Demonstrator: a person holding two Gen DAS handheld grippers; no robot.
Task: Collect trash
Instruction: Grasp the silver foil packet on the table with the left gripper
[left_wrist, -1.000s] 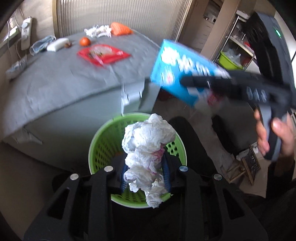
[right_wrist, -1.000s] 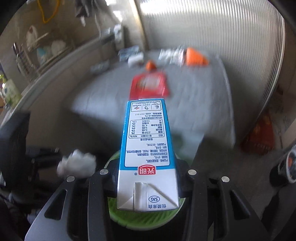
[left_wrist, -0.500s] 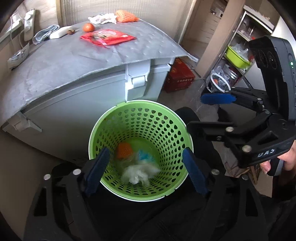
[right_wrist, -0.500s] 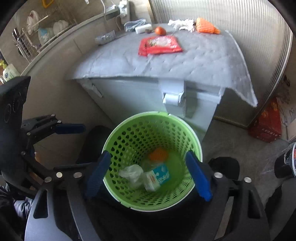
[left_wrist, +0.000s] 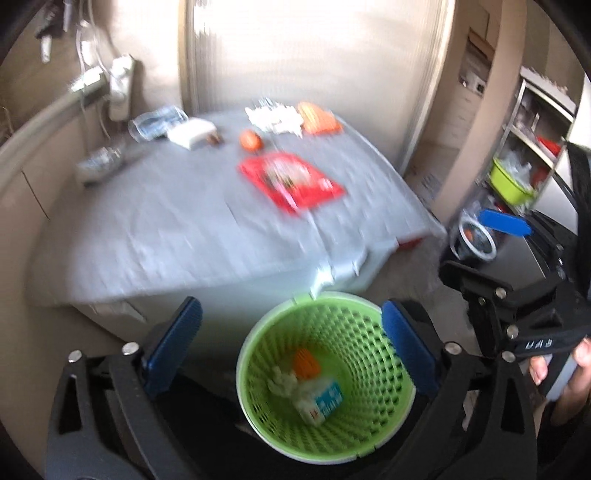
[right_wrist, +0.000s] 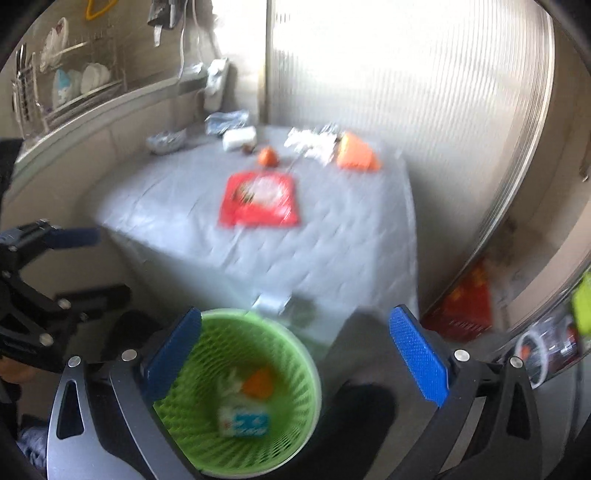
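Green basket (left_wrist: 325, 380) below us now holds the milk carton (left_wrist: 328, 398) and crumpled tissue (left_wrist: 282, 382) we gripped a second ago; left tool (left_wrist: 291, 354) and right tool (right_wrist: 295, 363) are opening, empty; farther off, the red wrapper (left_wrist: 291, 181) waits on the worktop (left_wrist: 166, 221).

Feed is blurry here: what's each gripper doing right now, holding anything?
Left gripper: jaws opening, nothing between them.
Right gripper: jaws opening, nothing between them.

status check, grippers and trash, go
Left gripper and right gripper jaws opening, nothing between them. Milk carton in green basket. Red wrapper on table, path clear.
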